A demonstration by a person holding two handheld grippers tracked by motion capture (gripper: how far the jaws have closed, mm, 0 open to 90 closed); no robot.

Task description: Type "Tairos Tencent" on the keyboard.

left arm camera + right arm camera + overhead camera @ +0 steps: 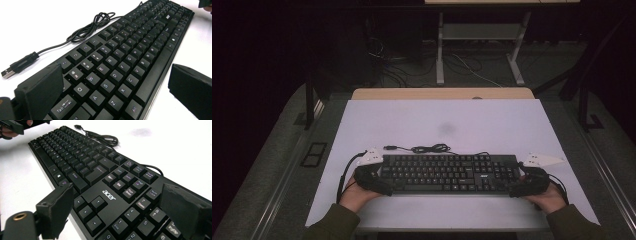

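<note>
While two open claws flank it, one keyboard (447, 173) lies flat.

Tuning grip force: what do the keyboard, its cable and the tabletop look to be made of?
Keyboard: black plastic by the look, matte keycaps with printed legends, slight sheen along the front edge. Cable: thin black rubbery or PVC sheath, loosely coiled; its USB plug has a bare metal shell. Tabletop: smooth white board, probably laminate; can't confirm.

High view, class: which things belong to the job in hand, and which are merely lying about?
In the job:
black Acer keyboard
left tongs, open at its left end
right tongs, open at its right end

Lying about:
its black USB cable
dark smudge on the white table
</note>
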